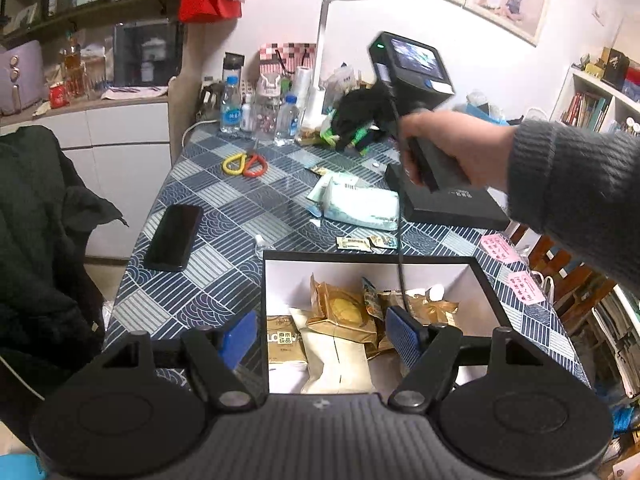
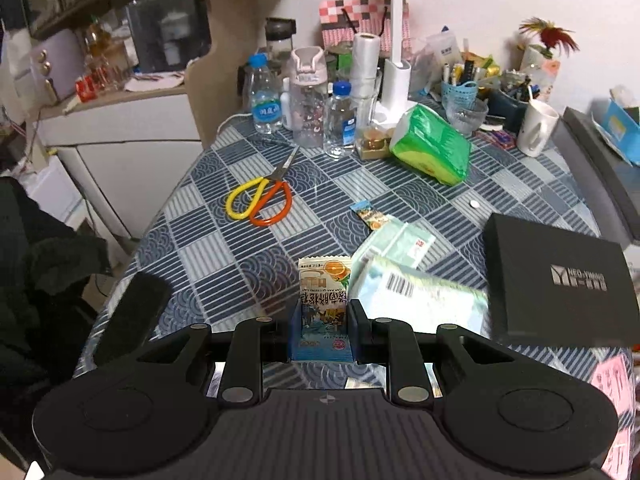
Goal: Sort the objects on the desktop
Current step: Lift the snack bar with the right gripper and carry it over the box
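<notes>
While looking along the right gripper (image 2: 322,316), found its jaws clenched on a small snack sachet (image 2: 325,280), pinched across the lower end, with the upper part standing upright and clear of the pads. Placed it over the table (image 2: 224,248) toward the near edge, just left of a wet-wipe pack (image 2: 416,296), with a black lid (image 2: 556,276) farther toward the right edge. Could not tell whether lifted clear or touching the cloth.

Judged the sachet very light, thin and crinkly. Took the glossy film for slippery stuff, soft enough to fold or twist if caught by a corner only. Guessed at small, perhaps crushable contents, so favoured a modest squeeze across the flat faces near a sealed end, much as held now.

Saw the left gripper (image 1: 326,332) released, jaws wide apart and empty, hovering over an open box (image 1: 372,258) at the near edge, left pad outside the left wall, right pad above the inside. Noted gold and cream snack packets lying within. Noted two more sachets (image 1: 366,243) flat on the table just beyond the far rim of the box, and another (image 2: 370,216) nearer the middle.

Reckoned the box a likely home for the held sachet, given the like packets inside, but could not settle that from these views. Expected the flat-lying ones to resist pinching from above, and an edge to offer the better hold.
</notes>
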A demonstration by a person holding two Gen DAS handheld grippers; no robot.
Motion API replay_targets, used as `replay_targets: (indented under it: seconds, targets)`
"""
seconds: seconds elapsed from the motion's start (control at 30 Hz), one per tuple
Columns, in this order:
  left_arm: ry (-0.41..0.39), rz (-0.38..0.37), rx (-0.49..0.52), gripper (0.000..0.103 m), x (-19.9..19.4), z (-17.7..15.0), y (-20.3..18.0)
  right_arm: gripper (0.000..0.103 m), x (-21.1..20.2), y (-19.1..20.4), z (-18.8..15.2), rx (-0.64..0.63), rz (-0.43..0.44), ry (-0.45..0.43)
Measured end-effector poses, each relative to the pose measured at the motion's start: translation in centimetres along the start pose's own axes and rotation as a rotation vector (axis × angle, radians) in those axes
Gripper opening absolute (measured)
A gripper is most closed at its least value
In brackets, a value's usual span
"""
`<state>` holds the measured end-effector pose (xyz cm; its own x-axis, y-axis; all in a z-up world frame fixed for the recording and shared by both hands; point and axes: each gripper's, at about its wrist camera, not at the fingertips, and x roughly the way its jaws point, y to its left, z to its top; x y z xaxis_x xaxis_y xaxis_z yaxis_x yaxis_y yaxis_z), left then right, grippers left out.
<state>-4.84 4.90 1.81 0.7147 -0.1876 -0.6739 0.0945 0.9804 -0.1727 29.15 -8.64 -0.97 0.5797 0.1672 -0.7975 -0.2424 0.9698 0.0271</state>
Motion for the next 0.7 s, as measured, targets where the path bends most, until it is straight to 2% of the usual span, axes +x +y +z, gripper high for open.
replay_targets:
  seconds: [0.2,0.37,0.43,0.7]
  targets:
    - [0.005,-0.003,-0.019,0.085,-1.4,-0.9,0.5,0.024,-4.1,-1.3,-3.9,0.039,0.047,-0.003]
    - [0.004,-0.008,-0.021,0.085,-2.3,-1.6,0.8,0.024,-6.8,-2.9,-8.4,0.068,0.081,0.023]
    - [0.003,-0.012,-0.020,0.085,-2.5,-1.8,0.9,0.024,-7.3,-3.4,-10.4,0.086,0.095,0.050]
    - [0.005,-0.030,-0.013,0.085,-3.0,-2.3,0.9,0.024,-5.9,-4.3,-17.3,0.139,0.061,0.162]
